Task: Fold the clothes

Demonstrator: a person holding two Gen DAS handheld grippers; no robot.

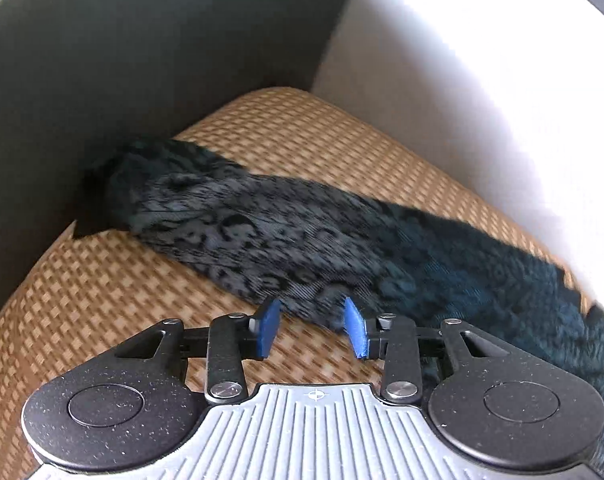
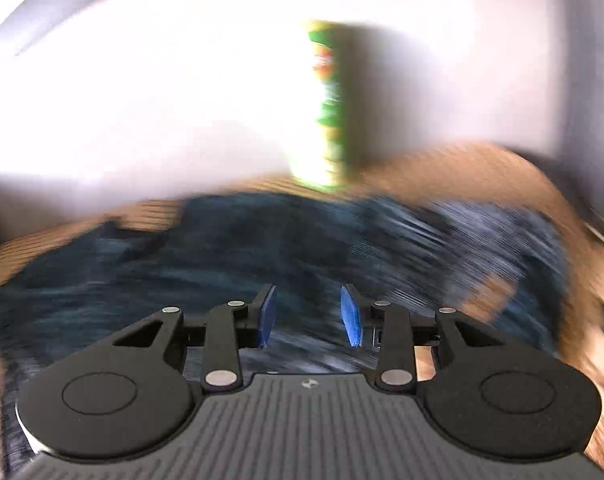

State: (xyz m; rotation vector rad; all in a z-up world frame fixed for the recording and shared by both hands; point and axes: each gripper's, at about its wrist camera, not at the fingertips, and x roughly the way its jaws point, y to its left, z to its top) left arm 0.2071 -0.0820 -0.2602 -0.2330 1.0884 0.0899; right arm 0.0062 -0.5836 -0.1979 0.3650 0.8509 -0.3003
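Item one: our left gripper (image 1: 311,330), blue pads (image 1: 268,332) spread apart, nothing pinched between them; its tips sit just at the near edge of the garment.

Item two: the garment (image 1: 286,236), dark teal-black cloth with a mottled grey pattern, lying in a long band across the woven mat (image 1: 102,284); one end runs into the shaded corner where two plain walls (image 1: 142,60) meet, the other passes off to the right of the left wrist view.

Item three: our right gripper (image 2: 307,316), pads likewise standing apart with a clear gap; we see cloth beneath and beyond them, none clamped. The right wrist view is heavily smeared, so we record the fabric (image 2: 222,248) there only as a dark blue-grey heap spread over the tan mat (image 2: 481,168).

Item four: a green and yellow upright container (image 2: 329,104), label unreadable, standing on the mat just behind the garment, against a pale wall.
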